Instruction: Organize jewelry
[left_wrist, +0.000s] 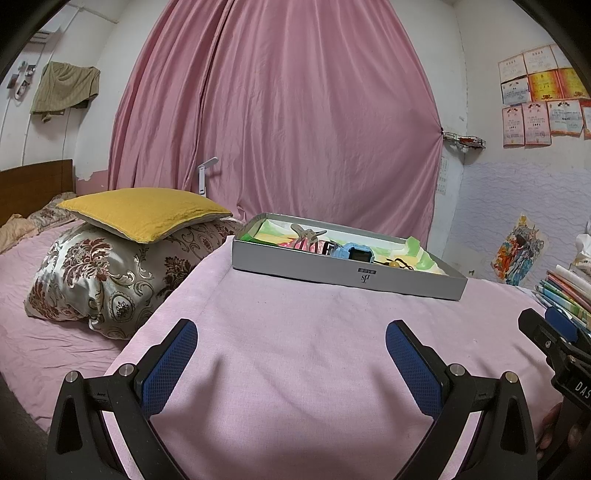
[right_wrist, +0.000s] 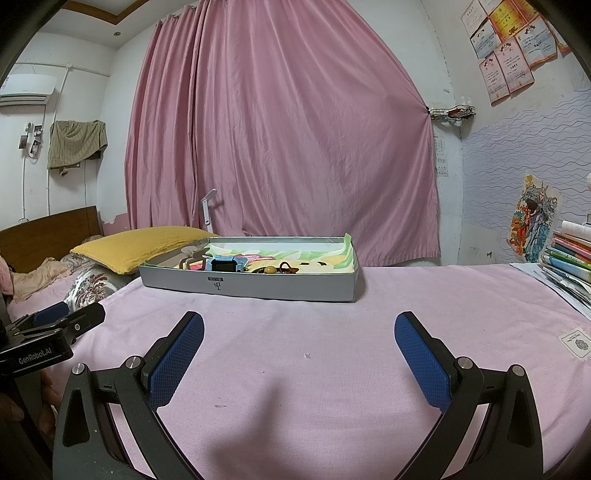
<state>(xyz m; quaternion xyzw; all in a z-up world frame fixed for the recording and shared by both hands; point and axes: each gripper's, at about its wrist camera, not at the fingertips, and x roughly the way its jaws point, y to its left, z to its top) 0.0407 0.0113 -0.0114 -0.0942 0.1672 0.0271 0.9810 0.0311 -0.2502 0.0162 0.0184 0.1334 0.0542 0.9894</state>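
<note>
A shallow grey box (left_wrist: 343, 275) (right_wrist: 251, 286) stands on the pink cloth ahead of both grippers. Inside it lie a blue watch (left_wrist: 351, 253) (right_wrist: 225, 264), a grey hair claw (left_wrist: 306, 233) (right_wrist: 192, 254), a yellow bead (right_wrist: 270, 270) on a dark cord and a dark hair tie (right_wrist: 286, 266). My left gripper (left_wrist: 291, 338) is open and empty, low over the cloth, short of the box. My right gripper (right_wrist: 299, 328) is open and empty, also short of the box. Each gripper shows at the edge of the other's view, the right (left_wrist: 554, 332) and the left (right_wrist: 62, 319).
A yellow pillow (left_wrist: 144, 212) lies on a floral pillow (left_wrist: 99, 277) on the bed to the left. A stack of books (right_wrist: 569, 258) sits at the right. A pink curtain (left_wrist: 280, 110) hangs behind the box. A white label (right_wrist: 576, 341) is on the cloth's right side.
</note>
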